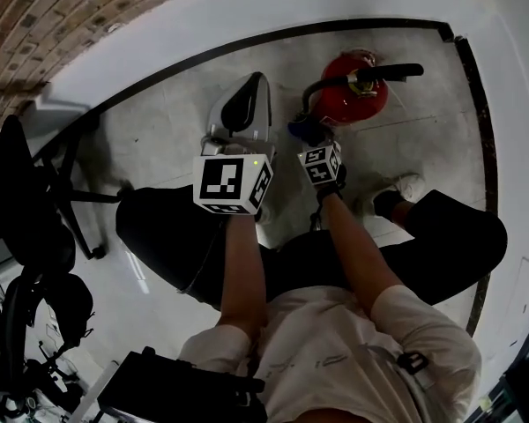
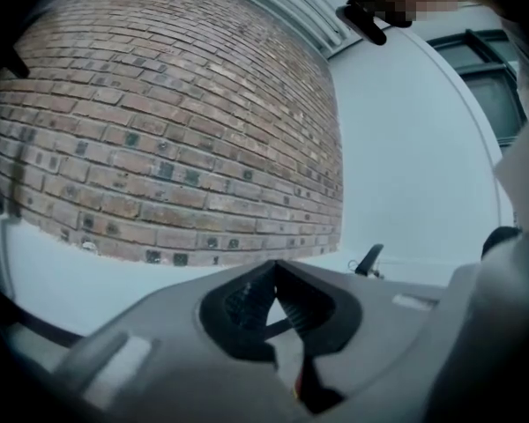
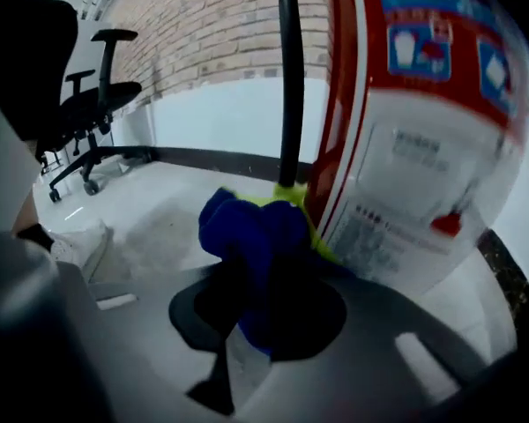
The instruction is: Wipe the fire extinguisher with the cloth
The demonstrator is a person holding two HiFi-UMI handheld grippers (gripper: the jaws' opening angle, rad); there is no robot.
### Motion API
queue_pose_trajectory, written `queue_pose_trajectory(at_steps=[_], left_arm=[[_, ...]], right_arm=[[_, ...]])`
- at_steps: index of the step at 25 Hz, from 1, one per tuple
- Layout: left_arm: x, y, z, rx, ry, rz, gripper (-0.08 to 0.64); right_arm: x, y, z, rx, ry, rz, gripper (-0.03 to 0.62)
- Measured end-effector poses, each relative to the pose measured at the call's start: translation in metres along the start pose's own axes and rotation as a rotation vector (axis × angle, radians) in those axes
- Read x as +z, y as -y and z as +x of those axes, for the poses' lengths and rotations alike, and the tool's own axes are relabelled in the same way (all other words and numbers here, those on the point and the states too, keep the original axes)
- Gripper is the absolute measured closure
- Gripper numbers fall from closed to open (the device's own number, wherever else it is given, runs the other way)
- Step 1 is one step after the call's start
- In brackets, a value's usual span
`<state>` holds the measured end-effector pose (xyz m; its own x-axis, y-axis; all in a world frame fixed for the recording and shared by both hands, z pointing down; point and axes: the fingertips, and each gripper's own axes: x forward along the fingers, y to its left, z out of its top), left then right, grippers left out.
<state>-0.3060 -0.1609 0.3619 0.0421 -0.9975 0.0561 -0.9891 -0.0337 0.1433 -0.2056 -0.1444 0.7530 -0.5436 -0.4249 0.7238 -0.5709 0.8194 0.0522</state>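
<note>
The red fire extinguisher (image 1: 360, 91) stands on the floor by the white wall, its black hose (image 3: 288, 77) hanging down its side. Its white label (image 3: 414, 192) fills the right gripper view. My right gripper (image 3: 264, 267) is shut on a blue cloth (image 3: 251, 236) with a yellow-green edge, and the cloth presses against the extinguisher's lower left side. In the head view the cloth (image 1: 305, 129) shows just ahead of the right gripper (image 1: 313, 139). My left gripper (image 1: 249, 91) is held up to the left of the extinguisher, clear of it. Its jaws meet at the tip (image 2: 275, 270) with nothing between them.
A brick wall (image 2: 159, 130) above a white skirting runs behind. A black office chair (image 1: 35, 192) stands at the left, with another chair (image 3: 97, 95) farther back. The person's white shoe (image 1: 404, 188) rests on the grey floor near the extinguisher.
</note>
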Motion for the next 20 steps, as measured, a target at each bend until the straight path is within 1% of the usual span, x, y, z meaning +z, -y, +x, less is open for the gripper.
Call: queue_pose_trajectory(at_steps=[3, 4, 5, 7, 8, 9, 11, 12, 14, 15, 16, 19, 20], left_arm=[[-0.003, -0.001, -0.004, 0.007, -0.010, 0.011, 0.558], [-0.003, 0.000, -0.005, 0.009, -0.012, 0.014, 0.558], [-0.004, 0.002, -0.006, 0.008, -0.013, 0.016, 0.558], [-0.003, 0.006, -0.010, 0.005, -0.009, 0.021, 0.558], [-0.002, 0.005, -0.012, 0.006, -0.004, 0.023, 0.558], [-0.001, 0.004, -0.015, 0.010, 0.001, 0.024, 0.558], [0.002, 0.002, -0.020, 0.017, 0.009, 0.014, 0.558], [0.004, 0.002, -0.021, 0.017, 0.014, 0.009, 0.558], [0.011, 0.008, -0.022, 0.005, 0.028, 0.010, 0.558], [0.015, 0.011, -0.022, -0.005, 0.034, 0.015, 0.558], [0.019, 0.014, -0.022, -0.017, 0.038, 0.022, 0.558], [0.028, 0.022, -0.023, -0.041, 0.047, 0.034, 0.558], [0.030, 0.024, -0.022, -0.047, 0.050, 0.033, 0.558]], right_arm=[[-0.030, -0.003, 0.027, 0.024, -0.102, 0.044, 0.534], [-0.043, -0.002, 0.036, 0.033, -0.136, 0.074, 0.534], [-0.058, 0.000, 0.046, 0.045, -0.170, 0.126, 0.534], [-0.088, 0.006, 0.063, 0.095, -0.214, 0.270, 0.532], [-0.095, 0.007, 0.067, 0.124, -0.227, 0.313, 0.534], [-0.097, 0.007, 0.067, 0.149, -0.245, 0.320, 0.534], [-0.089, 0.000, 0.054, 0.200, -0.266, 0.281, 0.532], [-0.078, -0.005, 0.041, 0.237, -0.240, 0.259, 0.532], [-0.040, -0.013, 0.006, 0.319, -0.118, 0.220, 0.532], [-0.019, -0.016, -0.014, 0.338, -0.053, 0.194, 0.532], [0.002, -0.016, -0.037, 0.337, 0.005, 0.168, 0.532], [0.060, -0.016, -0.112, 0.298, 0.156, 0.116, 0.531], [0.078, -0.017, -0.137, 0.299, 0.201, 0.098, 0.529]])
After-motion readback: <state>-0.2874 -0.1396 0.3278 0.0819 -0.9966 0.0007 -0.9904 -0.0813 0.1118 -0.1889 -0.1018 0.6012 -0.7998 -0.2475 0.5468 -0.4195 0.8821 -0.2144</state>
